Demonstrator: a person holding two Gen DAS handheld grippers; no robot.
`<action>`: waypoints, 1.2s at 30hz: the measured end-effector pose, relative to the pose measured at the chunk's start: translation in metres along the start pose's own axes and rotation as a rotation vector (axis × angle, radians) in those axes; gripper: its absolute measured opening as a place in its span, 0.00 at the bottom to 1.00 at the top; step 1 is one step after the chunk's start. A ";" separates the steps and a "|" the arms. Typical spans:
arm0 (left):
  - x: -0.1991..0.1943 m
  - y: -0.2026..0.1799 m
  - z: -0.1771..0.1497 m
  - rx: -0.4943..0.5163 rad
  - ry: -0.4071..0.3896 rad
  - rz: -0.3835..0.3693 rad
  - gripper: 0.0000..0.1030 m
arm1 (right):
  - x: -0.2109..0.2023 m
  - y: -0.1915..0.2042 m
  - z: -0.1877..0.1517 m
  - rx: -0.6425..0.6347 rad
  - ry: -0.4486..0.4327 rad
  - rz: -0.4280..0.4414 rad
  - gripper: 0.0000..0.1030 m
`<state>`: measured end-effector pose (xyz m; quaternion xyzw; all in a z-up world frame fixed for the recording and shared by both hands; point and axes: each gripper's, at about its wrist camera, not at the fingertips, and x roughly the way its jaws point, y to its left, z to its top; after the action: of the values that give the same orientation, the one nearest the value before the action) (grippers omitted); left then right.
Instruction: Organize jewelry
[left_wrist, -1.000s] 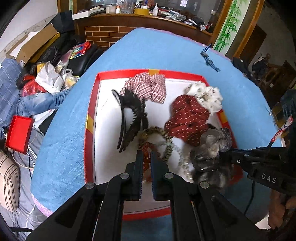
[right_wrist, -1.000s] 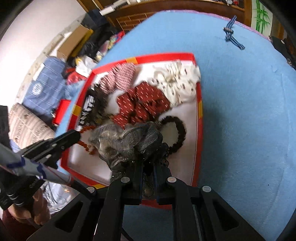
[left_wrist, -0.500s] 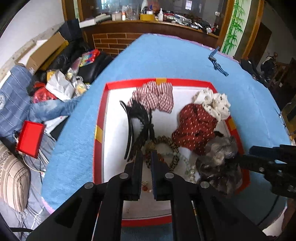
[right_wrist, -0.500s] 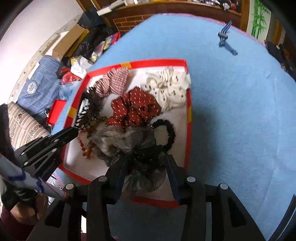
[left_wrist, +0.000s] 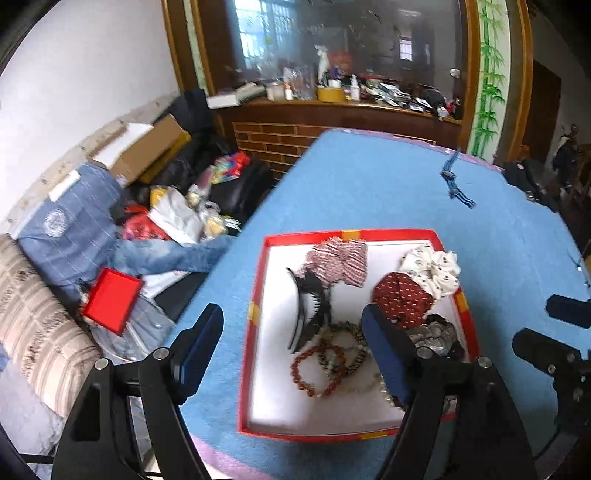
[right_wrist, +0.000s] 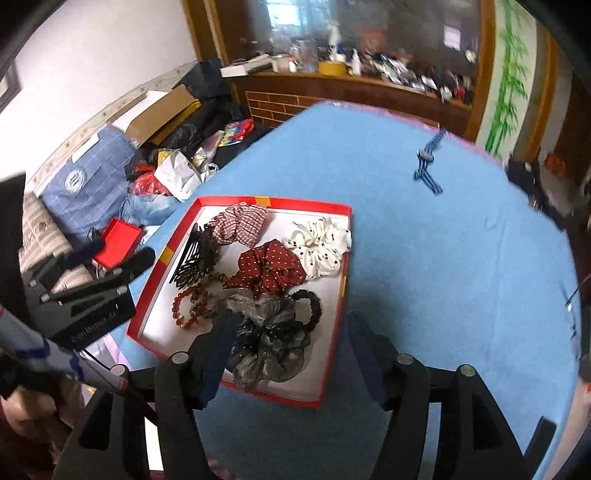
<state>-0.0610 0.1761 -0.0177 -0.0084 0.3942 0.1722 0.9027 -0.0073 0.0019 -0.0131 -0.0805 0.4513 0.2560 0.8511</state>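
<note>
A red-rimmed white tray (left_wrist: 258, 295) (right_wrist: 338, 302) lies on the blue table. It holds a striped scrunchie (left_wrist: 340, 260), a white dotted scrunchie (right_wrist: 321, 245), a red dotted scrunchie (right_wrist: 271, 266), a grey sheer scrunchie (right_wrist: 266, 332), a black hair tie (right_wrist: 312, 306), a black hair claw (left_wrist: 308, 310) and bead bracelets (left_wrist: 321, 365) (right_wrist: 190, 302). My left gripper (left_wrist: 291, 339) is open and empty, raised over the tray's near left side. My right gripper (right_wrist: 291, 350) is open and empty above the tray's near edge.
A blue striped cord (left_wrist: 454, 181) (right_wrist: 426, 162) lies on the table's far side. Left of the table is clutter: a sofa (left_wrist: 33, 332), a red box (left_wrist: 110, 304), bags and a cardboard box (left_wrist: 147, 147). A wooden counter (left_wrist: 332, 110) stands behind.
Both grippers opened and pulled up and back from the tray. The left let go of the red bead bracelet, the right of the grey scrunchie; both now lie in the tray.
</note>
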 end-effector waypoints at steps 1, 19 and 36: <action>-0.003 0.000 0.000 -0.002 0.007 0.011 0.78 | -0.003 0.004 0.000 -0.025 -0.008 -0.005 0.70; -0.018 0.002 -0.005 -0.040 0.015 0.073 0.80 | -0.011 0.013 -0.002 -0.115 -0.028 0.011 0.75; -0.010 0.007 -0.008 -0.048 0.038 0.080 0.84 | -0.004 0.018 -0.001 -0.121 -0.001 0.011 0.75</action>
<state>-0.0758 0.1784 -0.0152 -0.0174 0.4071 0.2172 0.8870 -0.0185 0.0154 -0.0091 -0.1293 0.4349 0.2877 0.8434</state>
